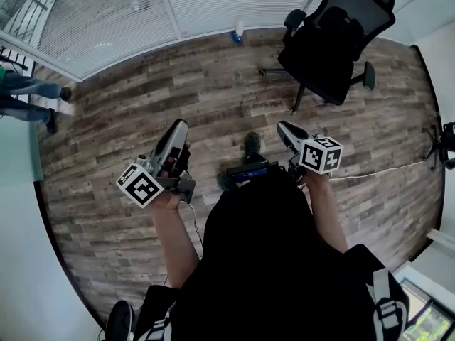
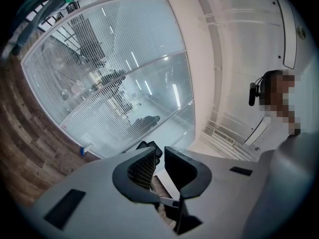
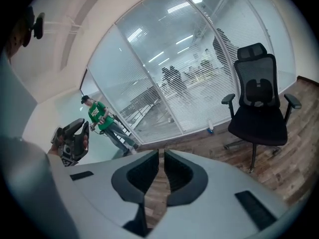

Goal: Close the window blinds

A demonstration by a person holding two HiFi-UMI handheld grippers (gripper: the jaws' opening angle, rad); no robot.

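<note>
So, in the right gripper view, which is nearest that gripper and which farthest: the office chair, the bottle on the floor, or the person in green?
1. Office chair, at right, nearest.
2. Bottle, behind the chair, at the foot of the window blinds.
3. Person in green, far left, farthest.

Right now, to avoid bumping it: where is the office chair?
Head view, upper right: the black office chair stands on the floor near the blinds, beyond the right gripper.

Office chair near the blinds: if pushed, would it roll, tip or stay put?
The office chair would probably roll: its star base sits on smooth wood floor. Its tall back suggests a high push could tip it.
</note>
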